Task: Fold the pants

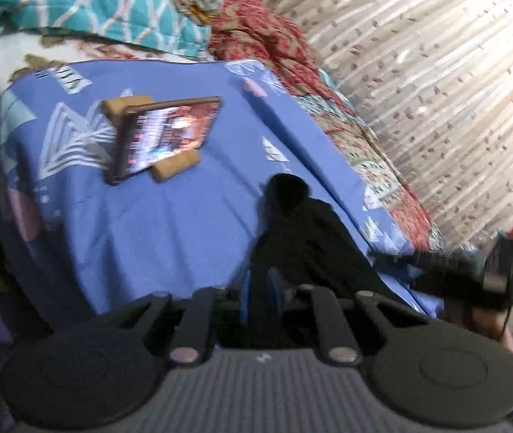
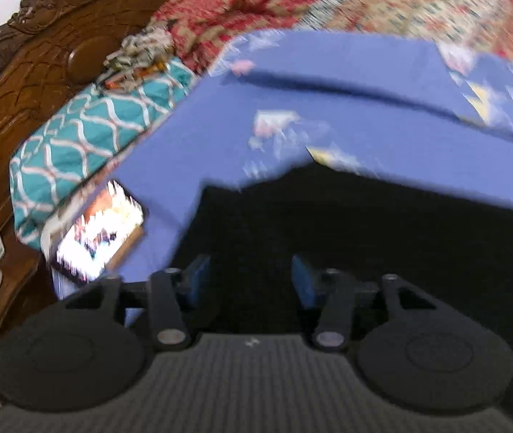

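- Black pants [image 1: 314,238] lie on the blue sheet [image 1: 148,216] covering the bed, bunched ahead of the left gripper [image 1: 259,288], whose blue pads are pinched together on the dark cloth.
- Left of them, a lit phone [image 1: 168,137] is propped on a wooden stand [image 1: 175,166].
- Right gripper [image 2: 253,281] hovers over the pants [image 2: 364,234], fingers [image 2: 198,281] apart.

Dim, motion-blurred, fisheye-warped edges
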Demonstrator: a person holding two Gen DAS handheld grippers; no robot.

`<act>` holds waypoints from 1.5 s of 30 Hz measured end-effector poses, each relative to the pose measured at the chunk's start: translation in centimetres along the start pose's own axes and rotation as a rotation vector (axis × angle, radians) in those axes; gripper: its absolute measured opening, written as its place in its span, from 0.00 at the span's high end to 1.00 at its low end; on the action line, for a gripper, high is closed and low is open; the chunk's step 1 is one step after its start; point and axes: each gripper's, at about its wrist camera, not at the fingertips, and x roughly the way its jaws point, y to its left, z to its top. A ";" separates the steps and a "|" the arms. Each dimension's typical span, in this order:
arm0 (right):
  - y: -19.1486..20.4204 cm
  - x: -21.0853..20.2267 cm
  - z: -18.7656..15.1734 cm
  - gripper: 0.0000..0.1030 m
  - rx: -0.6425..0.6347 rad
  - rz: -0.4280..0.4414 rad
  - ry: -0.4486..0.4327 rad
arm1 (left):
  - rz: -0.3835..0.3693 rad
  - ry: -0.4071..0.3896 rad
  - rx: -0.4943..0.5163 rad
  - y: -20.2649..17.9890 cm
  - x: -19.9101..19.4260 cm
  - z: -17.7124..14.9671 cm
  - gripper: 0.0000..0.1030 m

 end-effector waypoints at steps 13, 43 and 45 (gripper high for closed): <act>-4.9 -8.0 -10.8 0.62 0.128 -0.114 0.037 | 0.047 0.274 0.325 -11.8 7.7 -5.5 0.88; -14.8 -13.4 -17.4 0.63 0.522 -0.173 -0.148 | 0.274 0.393 0.628 -19.1 14.4 -12.8 0.78; -15.5 -13.7 -17.9 0.65 0.544 -0.165 -0.158 | 0.279 0.392 0.640 -18.9 14.8 -12.8 0.78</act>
